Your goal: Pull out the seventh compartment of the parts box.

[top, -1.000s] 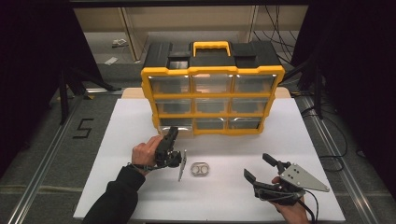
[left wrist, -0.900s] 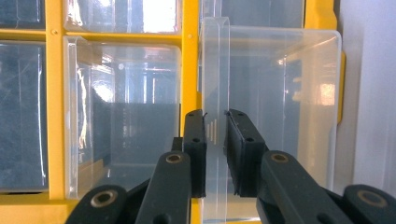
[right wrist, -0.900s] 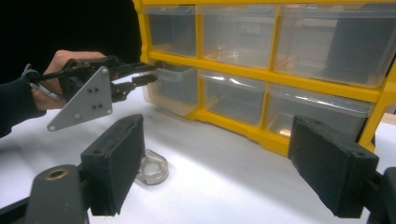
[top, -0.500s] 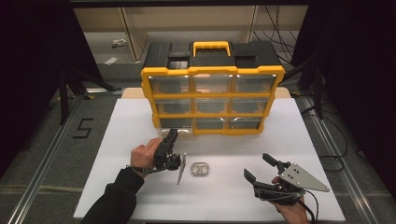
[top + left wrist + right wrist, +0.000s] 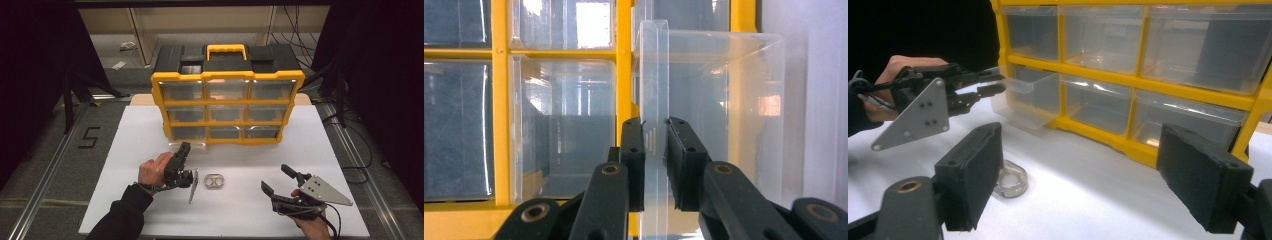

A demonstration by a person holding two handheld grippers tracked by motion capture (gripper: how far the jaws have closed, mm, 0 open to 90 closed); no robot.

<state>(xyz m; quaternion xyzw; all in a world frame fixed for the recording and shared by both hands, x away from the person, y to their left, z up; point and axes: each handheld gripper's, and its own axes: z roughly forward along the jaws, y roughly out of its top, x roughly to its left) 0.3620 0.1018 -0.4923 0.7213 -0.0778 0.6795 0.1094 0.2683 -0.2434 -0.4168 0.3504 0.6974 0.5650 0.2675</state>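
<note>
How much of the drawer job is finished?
Done: the bottom-left clear drawer is partly pulled out of the yellow cabinet. In hand: the left tongs pinch its front lip. Left: the small clear piece lies on the white table, and the right tongs wait open.

I see a yellow-framed organizer point(image 5: 227, 107) with a black top, its drawers clear; the clear drawer point(image 5: 1030, 97) at bottom left sits between my black left gripper point(image 5: 655, 131) pads, on a white table point(image 5: 250, 210).

The small clear piece point(image 5: 214, 182) seems too small to identify.
</note>
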